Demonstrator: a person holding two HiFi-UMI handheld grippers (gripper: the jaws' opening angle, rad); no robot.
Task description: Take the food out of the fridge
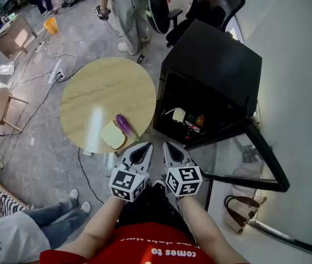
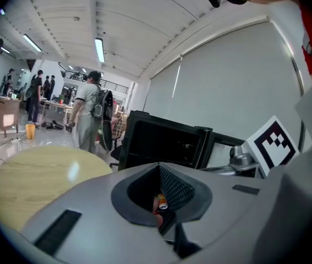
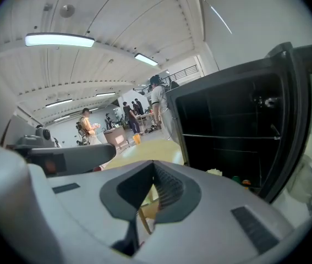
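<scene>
Bread (image 1: 113, 135) and eggplant (image 1: 124, 124) are lying on the table (image 1: 100, 87). Left gripper (image 1: 143, 147) and right gripper (image 1: 169, 146) are hanging clenched, empty; one should be opening before reaching food (image 1: 179, 115) in the fridge (image 1: 216, 65).

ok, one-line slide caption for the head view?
Head view: left gripper and right gripper, both shut, before the open fridge; bread and eggplant lie on the round table.

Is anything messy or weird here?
Nothing is spilled or broken. The fridge door hangs wide open with food still inside, and bread lies bare on the table beside an eggplant.
</scene>
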